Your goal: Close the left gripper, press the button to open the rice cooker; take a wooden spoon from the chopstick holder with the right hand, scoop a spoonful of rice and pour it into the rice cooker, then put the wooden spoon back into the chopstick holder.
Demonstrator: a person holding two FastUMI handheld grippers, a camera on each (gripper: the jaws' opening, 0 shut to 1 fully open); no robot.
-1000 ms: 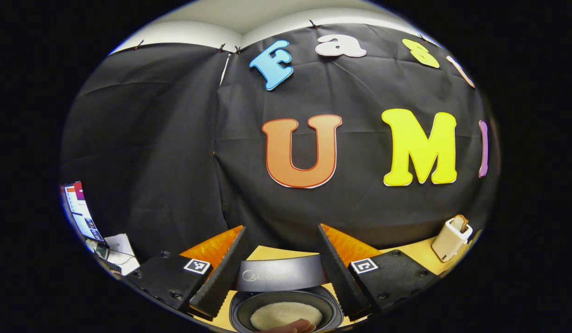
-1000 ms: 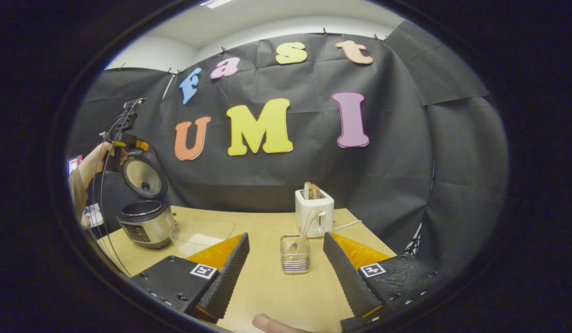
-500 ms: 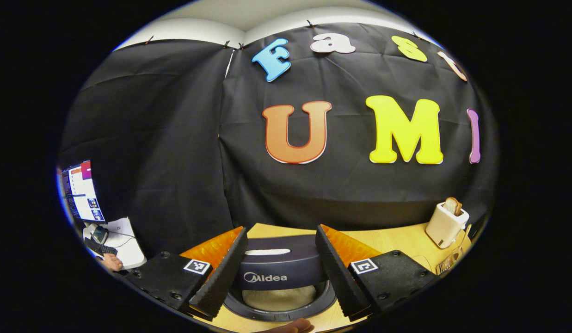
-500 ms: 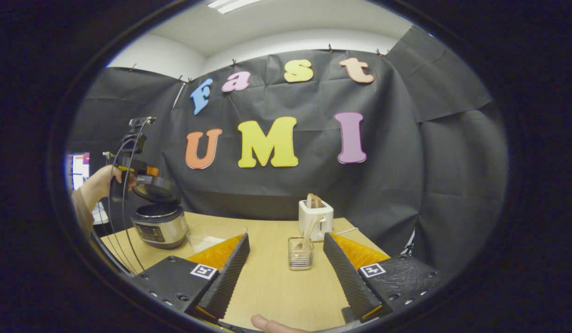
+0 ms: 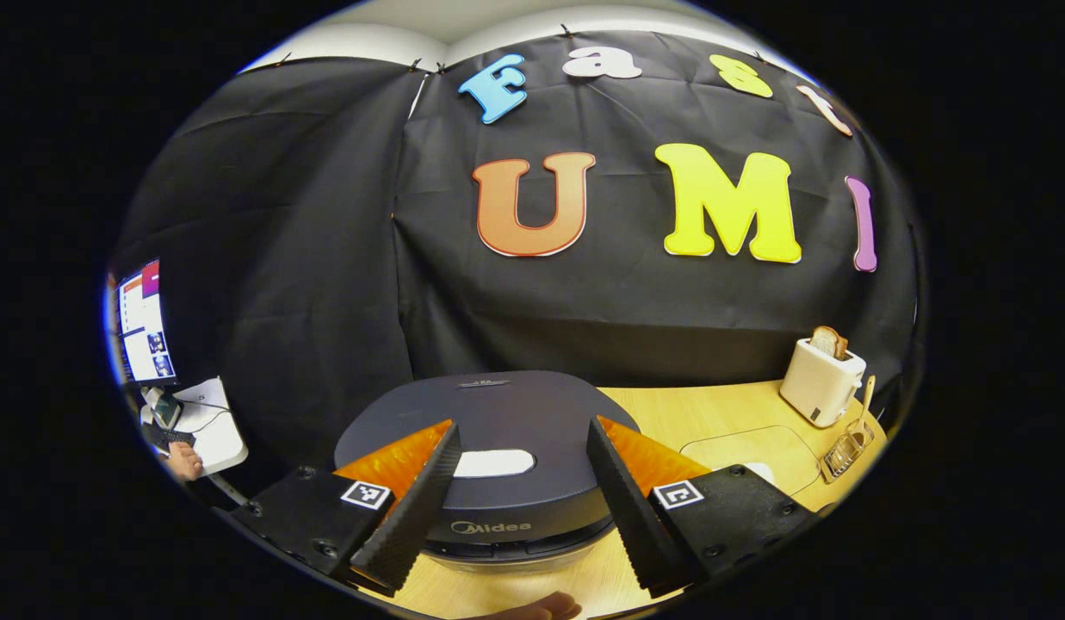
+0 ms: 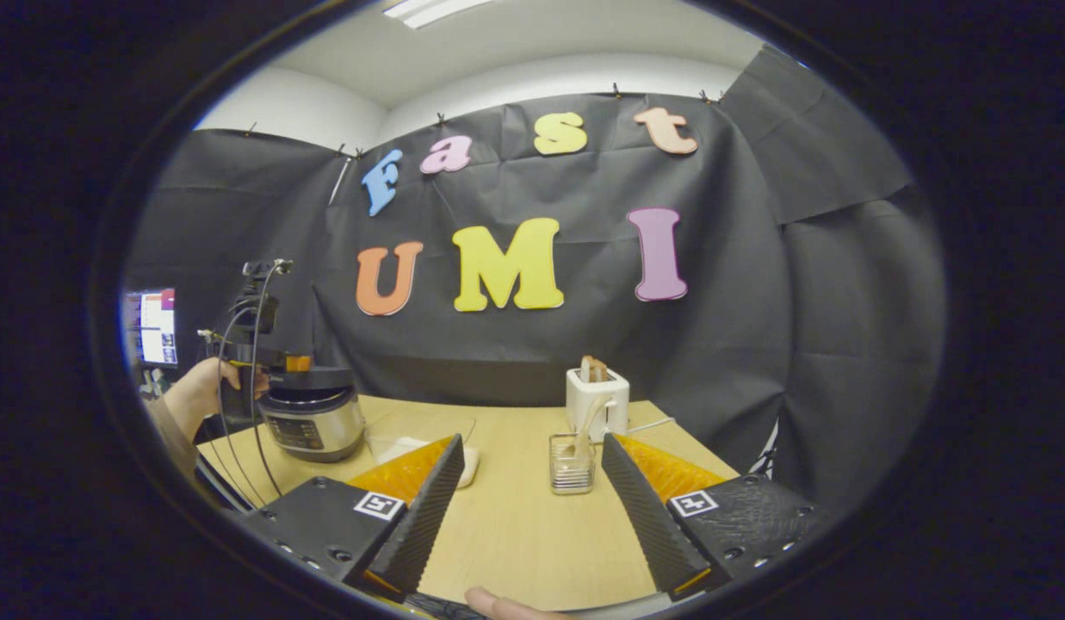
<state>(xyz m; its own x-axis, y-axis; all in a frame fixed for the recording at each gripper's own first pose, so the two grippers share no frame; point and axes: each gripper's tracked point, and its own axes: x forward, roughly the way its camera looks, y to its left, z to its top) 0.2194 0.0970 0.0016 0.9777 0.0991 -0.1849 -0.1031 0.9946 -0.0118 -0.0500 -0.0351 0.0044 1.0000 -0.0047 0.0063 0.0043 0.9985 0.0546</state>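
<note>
L gripper [image 5: 513,499] has its jaws spread wide, nothing between them, hovering just above the dark round rice cooker lid [image 5: 489,413], which lies flat on the silver-bodied rice cooker [image 6: 312,422] (lid down, pale oblong button [image 5: 493,463] sits between the fingers). In the right gripper view that same gripper shows far off at the cooker's top, w/ a hand [image 6: 207,387] holding it. R gripper [image 6: 525,508] is also wide apart and empty, above the light wooden table [image 6: 515,534]. The pale wooden spoon [image 6: 589,418] stands tilted in the clear wire chopstick holder [image 6: 572,463], just in front of the white toaster [image 6: 597,400]. A clear plastic rice container [image 6: 411,435] sits between cooker and holder.
</note>
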